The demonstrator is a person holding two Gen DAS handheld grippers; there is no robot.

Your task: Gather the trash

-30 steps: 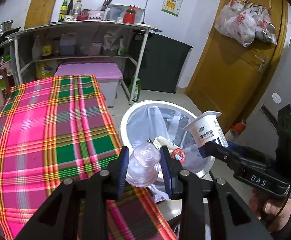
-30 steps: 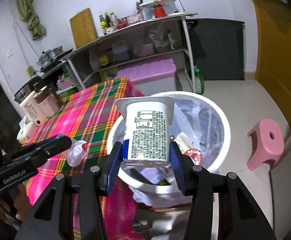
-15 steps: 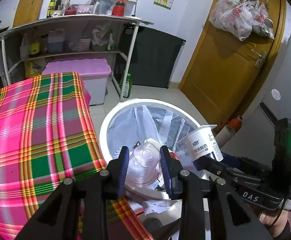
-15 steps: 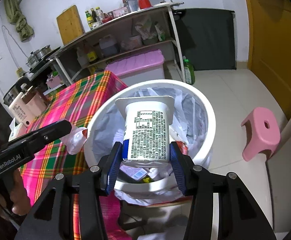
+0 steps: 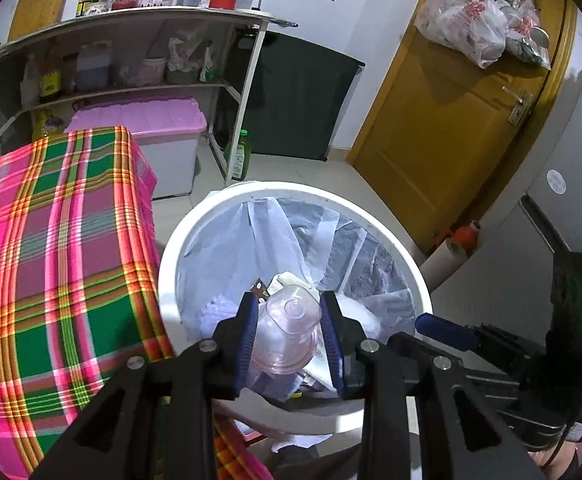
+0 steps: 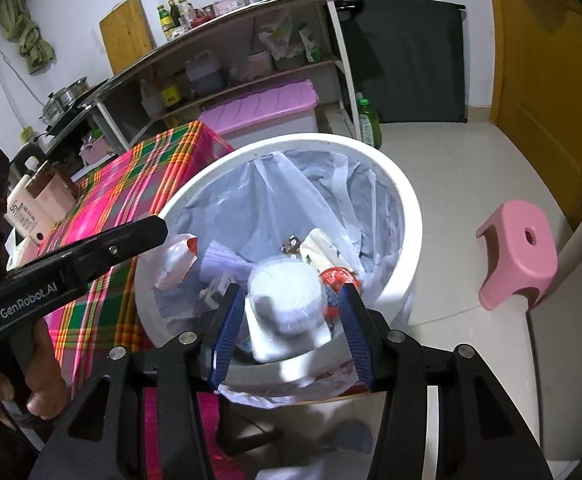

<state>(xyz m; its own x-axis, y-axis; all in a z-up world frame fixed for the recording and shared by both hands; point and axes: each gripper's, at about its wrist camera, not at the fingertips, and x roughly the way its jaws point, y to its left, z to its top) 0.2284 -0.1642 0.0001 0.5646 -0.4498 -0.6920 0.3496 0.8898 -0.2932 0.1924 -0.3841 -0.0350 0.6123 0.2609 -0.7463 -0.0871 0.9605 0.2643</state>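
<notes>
The left hand-held gripper (image 5: 289,330) grips a clear plastic cup (image 5: 287,334), base toward the camera, over the white trash bin (image 5: 375,228). The right hand-held gripper (image 6: 287,320) stands open; the blurred yogurt cup (image 6: 287,312) lies between its jaws at lower centre, base up, above the bin opening. Bare floor (image 6: 463,184) lies right of the bin.

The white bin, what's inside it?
A plastic liner in the bin, crumpled wrappers, a red packet and a yogurt cup dropping in. Whatever lies deeper is covered.

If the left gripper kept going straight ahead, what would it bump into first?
The left hand-held gripper, shut on a clear plastic cup, points down into the white trash bin. It would probably meet the trash pile inside first, though depth is unclear.
</notes>
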